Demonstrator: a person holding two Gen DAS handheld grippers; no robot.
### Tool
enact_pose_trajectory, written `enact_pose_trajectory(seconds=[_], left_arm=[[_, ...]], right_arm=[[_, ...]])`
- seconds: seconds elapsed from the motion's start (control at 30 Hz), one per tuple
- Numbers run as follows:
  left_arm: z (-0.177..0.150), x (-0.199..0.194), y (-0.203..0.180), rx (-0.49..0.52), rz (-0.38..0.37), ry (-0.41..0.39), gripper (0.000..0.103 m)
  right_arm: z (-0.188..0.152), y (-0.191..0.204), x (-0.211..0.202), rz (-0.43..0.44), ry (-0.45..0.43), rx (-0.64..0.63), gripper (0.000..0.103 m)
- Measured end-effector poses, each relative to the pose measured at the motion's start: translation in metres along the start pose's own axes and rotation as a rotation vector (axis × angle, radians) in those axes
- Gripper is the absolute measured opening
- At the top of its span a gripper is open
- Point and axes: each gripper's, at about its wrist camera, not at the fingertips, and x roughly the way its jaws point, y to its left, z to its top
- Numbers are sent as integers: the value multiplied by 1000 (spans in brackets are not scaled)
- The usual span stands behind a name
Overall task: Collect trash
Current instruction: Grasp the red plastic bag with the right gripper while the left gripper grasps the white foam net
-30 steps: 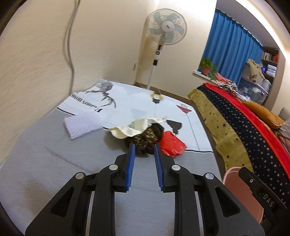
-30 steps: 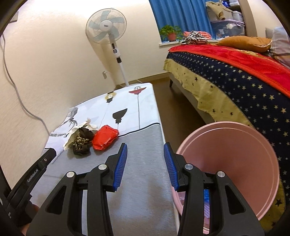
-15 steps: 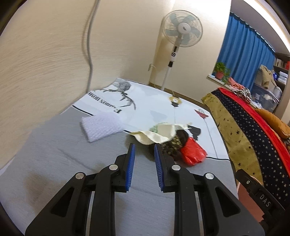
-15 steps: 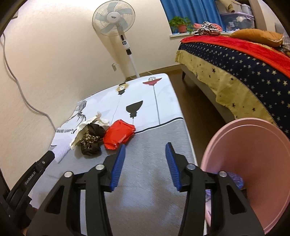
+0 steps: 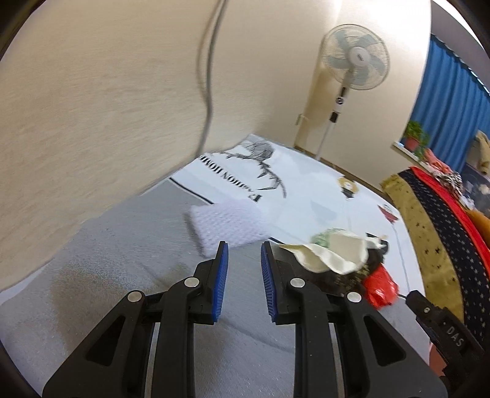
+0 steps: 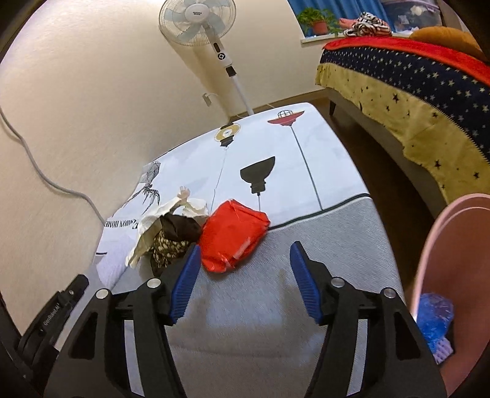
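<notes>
A white foam net sleeve [image 5: 228, 226] lies on the grey tablecloth just ahead of my left gripper [image 5: 242, 254], which is open and empty. To its right is a heap: cream paper [image 5: 333, 251], a dark patterned wrapper [image 5: 343, 277] and a red crumpled bag [image 5: 379, 287]. In the right wrist view the red bag [image 6: 234, 234] lies just ahead of my right gripper [image 6: 245, 251], open wide and empty, with the cream paper [image 6: 150, 229] and dark wrapper [image 6: 173, 238] to its left. A pink bin [image 6: 435, 245] at the right holds blue trash [image 6: 435, 315].
The table [image 6: 275, 306] stands against a beige wall with a hanging cable [image 5: 208, 76]. A standing fan [image 6: 199, 21] is beyond the far end. A bed with a star-patterned cover [image 6: 413, 79] lies to the right across brown floor.
My left gripper has swung left from the trash heap toward the white foam sleeve. My right gripper has moved left and forward, away from the pink bin and up to the red bag.
</notes>
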Motion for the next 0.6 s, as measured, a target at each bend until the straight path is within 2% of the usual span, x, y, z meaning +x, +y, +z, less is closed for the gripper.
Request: enact_pose_trajectory(seconds=[0.1,0.13,0.17,0.2,0.5,0.6], left_arm=[[3,11,5,-28,20,20,24],[2,14,6,-36,24,25,26],[3,17,8,-53,28,28,35],[3,18,10,-64,30,27,39],[8,38,23,-129,85,50,41],[8,49,29,-163,83,86,41]], right_arm=[[4,0,11,11,16,10,64],[5,0,14,11,22,10,65],[6,-1,18,8,29,13,65],[7,-1,22,11,37,19,65],[9,7,56,19,135,-8,70],[10,10,59,19,139,-28,72]])
